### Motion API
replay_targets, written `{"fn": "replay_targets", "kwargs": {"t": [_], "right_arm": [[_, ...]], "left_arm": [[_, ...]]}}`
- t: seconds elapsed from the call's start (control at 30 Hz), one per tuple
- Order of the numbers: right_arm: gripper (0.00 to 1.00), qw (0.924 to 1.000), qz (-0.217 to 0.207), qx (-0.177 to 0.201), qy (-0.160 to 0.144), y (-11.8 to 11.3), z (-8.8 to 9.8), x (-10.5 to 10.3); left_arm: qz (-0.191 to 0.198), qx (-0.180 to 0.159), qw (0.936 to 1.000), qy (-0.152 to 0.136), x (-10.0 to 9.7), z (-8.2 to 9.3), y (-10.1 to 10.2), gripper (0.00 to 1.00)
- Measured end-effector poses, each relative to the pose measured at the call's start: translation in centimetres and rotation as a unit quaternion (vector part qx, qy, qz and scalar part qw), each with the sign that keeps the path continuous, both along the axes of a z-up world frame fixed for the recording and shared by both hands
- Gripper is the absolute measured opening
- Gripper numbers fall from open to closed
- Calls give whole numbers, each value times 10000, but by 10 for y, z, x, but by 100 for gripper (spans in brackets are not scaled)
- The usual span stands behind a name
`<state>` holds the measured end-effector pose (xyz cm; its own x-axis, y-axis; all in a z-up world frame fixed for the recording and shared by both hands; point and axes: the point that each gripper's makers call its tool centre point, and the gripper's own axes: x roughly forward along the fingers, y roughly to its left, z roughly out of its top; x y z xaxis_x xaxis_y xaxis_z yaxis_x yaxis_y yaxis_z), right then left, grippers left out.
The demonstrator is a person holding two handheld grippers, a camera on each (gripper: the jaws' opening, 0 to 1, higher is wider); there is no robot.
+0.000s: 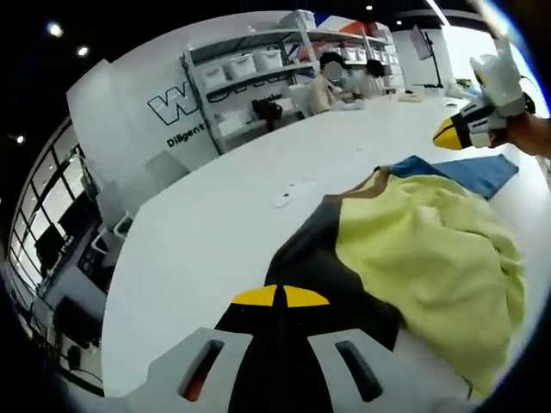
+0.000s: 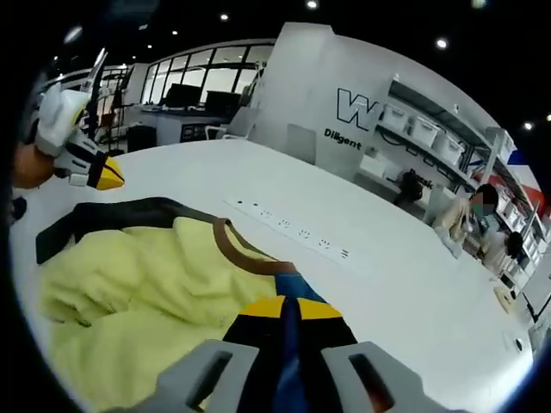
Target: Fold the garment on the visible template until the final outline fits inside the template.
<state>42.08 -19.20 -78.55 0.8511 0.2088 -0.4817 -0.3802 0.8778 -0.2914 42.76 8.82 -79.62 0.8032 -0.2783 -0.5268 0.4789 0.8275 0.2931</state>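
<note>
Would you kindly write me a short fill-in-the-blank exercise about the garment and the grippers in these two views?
1. The crumpled garment on the white table is mainly ____ in colour.
2. Its neckline trim is ____.
3. The tips of the left gripper are coloured ____.
4. In the left gripper view, the right gripper is held ____ the table.

Missing words: yellow; brown; yellow; above

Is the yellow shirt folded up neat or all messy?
Messy. The yellow shirt lies bunched in wrinkled heaps on the black mat, not flat.
</note>
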Motion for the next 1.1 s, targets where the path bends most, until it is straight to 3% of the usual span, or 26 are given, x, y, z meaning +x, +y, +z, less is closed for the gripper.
{"fn": "replay_targets", "kwargs": {"t": [0.17, 0.43, 0.57, 0.7, 0.97, 1.1], "right_arm": [[0, 10000, -4, 14, -16, 1, 4, -13], [0, 10000, -5, 73, 1, 8, 6, -47], [0, 10000, 19, 72, 2, 12, 5, -54], [0, 9999, 42, 107, 67, 19, 2, -80], [0, 9999, 78, 118, 61, 27, 5, -104], [0, 9998, 62, 200, 77, 31, 4, -117]], "left_arm": [[-42, -30, 10000, -34, -14, 5, -2, 0], [-35, -329, 9995, -10, -59, 7, -4, 0], [-57, -369, 9993, 5, -68, 7, -5, 0], [-78, -462, 9989, 86, -98, 3, -4, 0], [-73, -550, 9984, 124, -123, 6, -1, 0], [-60, -537, 9983, 216, -139, -2, 3, 0]]}}
